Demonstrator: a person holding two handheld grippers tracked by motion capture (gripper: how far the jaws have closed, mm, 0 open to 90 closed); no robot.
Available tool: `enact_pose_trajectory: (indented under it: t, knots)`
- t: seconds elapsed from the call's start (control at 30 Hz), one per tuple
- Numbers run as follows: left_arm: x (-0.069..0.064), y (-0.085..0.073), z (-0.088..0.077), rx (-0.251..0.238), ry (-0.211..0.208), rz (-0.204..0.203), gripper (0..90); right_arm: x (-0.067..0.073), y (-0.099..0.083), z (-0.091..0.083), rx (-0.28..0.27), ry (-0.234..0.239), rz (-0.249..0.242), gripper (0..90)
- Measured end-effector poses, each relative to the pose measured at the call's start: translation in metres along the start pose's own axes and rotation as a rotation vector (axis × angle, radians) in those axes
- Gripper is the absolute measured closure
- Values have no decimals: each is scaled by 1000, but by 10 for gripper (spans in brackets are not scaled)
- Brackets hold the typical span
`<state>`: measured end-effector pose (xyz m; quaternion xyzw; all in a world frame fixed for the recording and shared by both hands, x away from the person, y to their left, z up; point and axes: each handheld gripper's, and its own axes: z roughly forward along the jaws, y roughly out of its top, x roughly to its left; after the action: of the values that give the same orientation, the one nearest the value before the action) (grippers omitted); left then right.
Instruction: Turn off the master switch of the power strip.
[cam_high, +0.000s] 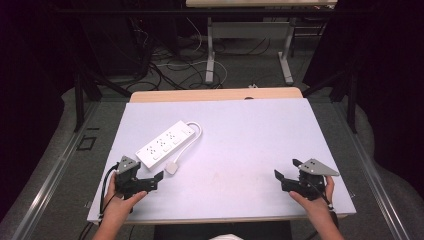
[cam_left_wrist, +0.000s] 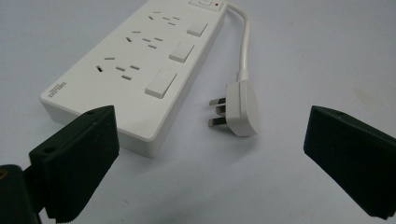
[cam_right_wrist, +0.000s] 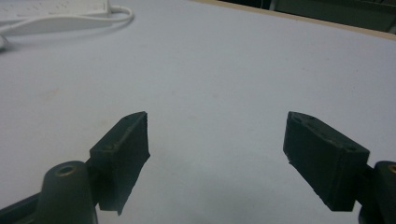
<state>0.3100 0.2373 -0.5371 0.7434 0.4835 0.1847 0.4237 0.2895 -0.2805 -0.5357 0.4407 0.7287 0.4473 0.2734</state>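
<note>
A white power strip (cam_high: 165, 142) with three sockets and rocker switches lies diagonally on the left of the white table (cam_high: 250, 140). Its cable (cam_high: 192, 136) loops round to a white three-pin plug (cam_high: 171, 167), which lies loose beside the strip's near end. My left gripper (cam_high: 150, 170) is open just in front of the strip and plug, holding nothing. In the left gripper view the strip (cam_left_wrist: 135, 70) and plug (cam_left_wrist: 243, 105) lie just beyond the open gripper (cam_left_wrist: 210, 140). My right gripper (cam_high: 287, 168) is open over bare table at the near right; its view shows the gripper (cam_right_wrist: 218, 130) with the strip (cam_right_wrist: 51, 7) far off.
A wooden tabletop edge (cam_high: 215, 94) shows behind the white board. Beyond it on the floor are tangled cables (cam_high: 175, 65) and the white legs of another desk (cam_high: 210, 50). Black frame bars (cam_high: 79, 95) stand at both sides.
</note>
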Motion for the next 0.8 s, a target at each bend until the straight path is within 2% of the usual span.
enact_pose_trajectory:
  t: [0.07, 0.13, 0.23, 0.37, 0.6, 0.63, 0.7, 0.8]
  knots:
    - [-1, -1, 1, 7, 2, -5, 38, 0, -7, 4, 10, -7, 20, 206]
    - [-1, -2, 3, 17, 7, -10, 56, -1, -11, 8, 33, 5, 16, 188]
    - [-2, -3, 5, 26, 21, 0, 83, 1, -15, 11, 45, 0, -24, 191]
    - [-3, -3, 5, 31, 18, 5, 105, 1, -17, 13, 49, 19, -26, 196]
    - [-3, 1, 1, 40, 56, 35, 170, 1, -18, 13, 39, 22, -34, 198]
    - [-3, 2, -1, 42, 54, 35, 190, 1, -18, 13, 37, 23, -38, 202]
    - [-3, 5, -4, 28, 59, 64, 224, 1, -18, 12, 43, 21, -37, 205]
    - [-4, 9, -6, 16, 44, 58, 246, 2, -18, 12, 41, 19, -31, 205]
